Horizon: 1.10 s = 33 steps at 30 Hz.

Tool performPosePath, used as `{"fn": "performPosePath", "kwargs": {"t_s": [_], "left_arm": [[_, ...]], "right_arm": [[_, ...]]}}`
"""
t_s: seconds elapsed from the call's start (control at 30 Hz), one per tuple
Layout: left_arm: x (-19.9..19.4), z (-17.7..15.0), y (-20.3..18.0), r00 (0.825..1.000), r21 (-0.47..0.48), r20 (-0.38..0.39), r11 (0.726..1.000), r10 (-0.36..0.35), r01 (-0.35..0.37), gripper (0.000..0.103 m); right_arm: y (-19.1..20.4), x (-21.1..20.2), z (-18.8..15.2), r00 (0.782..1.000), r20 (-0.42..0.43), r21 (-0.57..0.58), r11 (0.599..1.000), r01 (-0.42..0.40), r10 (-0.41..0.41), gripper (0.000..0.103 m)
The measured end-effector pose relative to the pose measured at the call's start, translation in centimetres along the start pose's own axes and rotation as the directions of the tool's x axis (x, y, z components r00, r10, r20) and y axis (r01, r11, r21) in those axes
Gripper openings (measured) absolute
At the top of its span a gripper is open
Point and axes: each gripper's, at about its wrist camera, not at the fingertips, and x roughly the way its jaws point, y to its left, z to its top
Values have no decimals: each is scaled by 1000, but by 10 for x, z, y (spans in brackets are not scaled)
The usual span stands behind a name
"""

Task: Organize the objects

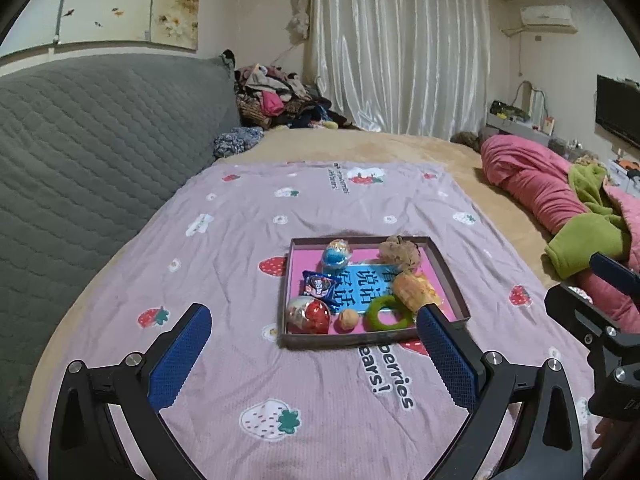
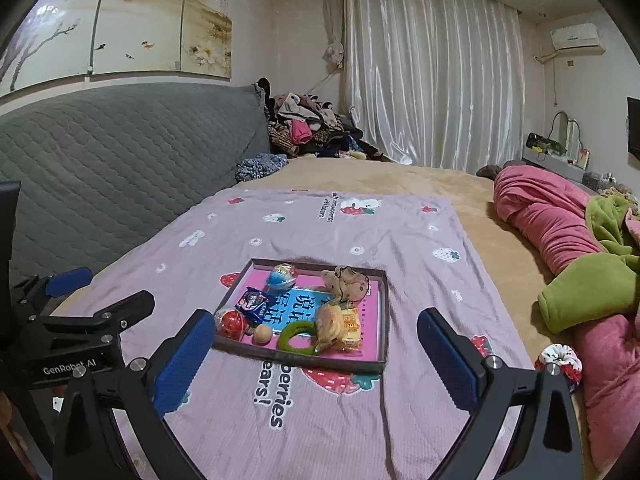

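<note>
My left gripper (image 1: 314, 354) and right gripper (image 2: 316, 354) are both spread wide, holding nothing. At 12 o'clock the tray (image 2: 382, 320) holds two capsules, one ring (image 2: 298, 336), one ball (image 2: 263, 334), one scrunchie (image 2: 352, 282).

1. We see even, soft indoor light; the white curtain (image 1: 400, 48) shows a satin sheen.
2. Shadows stay faint.
3. Fisheye bends the edges, and dark vignettes fill the corners.
4. Focus looks slightly soft throughout.

Tan bed (image 1: 420, 148) under lilac strawberry-print sheet (image 1: 248, 248), shallow tray (image 1: 448, 272) on it, pink quilt (image 1: 536, 188) alongside.
</note>
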Motion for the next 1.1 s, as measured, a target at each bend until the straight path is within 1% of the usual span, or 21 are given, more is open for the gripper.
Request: {"fn": "performPosePath", "kwargs": {"t_s": [0.17, 0.4, 0.47, 0.57, 0.6, 0.73, 0.9, 1.03, 1.1], "left_arm": [[-23, -8, 0, 1000, -2, 17, 1000, -5, 5, 102], [-52, -21, -8, 999, 24, 43, 1000, -2, 1, 102], [-62, -26, -10, 998, 31, 60, 999, 19, -21, 102], [-74, -33, -15, 993, 44, 91, 995, 81, -85, 102], [-77, -34, -15, 991, 47, 94, 994, 90, -95, 102], [-84, -41, -16, 996, 39, 80, 998, 40, -44, 102], [-90, -50, -16, 996, 39, 81, 998, 41, -44, 102], [-88, -58, -16, 999, 42, 46, 999, 28, -30, 102], [-87, -63, -17, 999, 46, 43, 999, 20, -22, 102]], "right_arm": [[2, -20, -5, 1000, 17, -1, 1000, -1, 1, 102], [0, -46, -15, 999, 37, 7, 1000, 7, -7, 102], [1, -53, -17, 999, 44, 6, 1000, 9, -10, 102], [-1, -64, -22, 999, 46, 1, 1000, 19, -19, 102], [-2, -67, -24, 999, 46, 2, 1000, 23, -23, 102], [-3, -77, -31, 998, 48, 5, 1000, 27, -28, 102], [-4, -84, -41, 999, 41, 4, 1000, 25, -25, 102], [-1, -87, -52, 999, 46, 3, 1000, 27, -27, 102], [-1, -86, -56, 999, 41, 5, 1000, 22, -22, 102]]}}
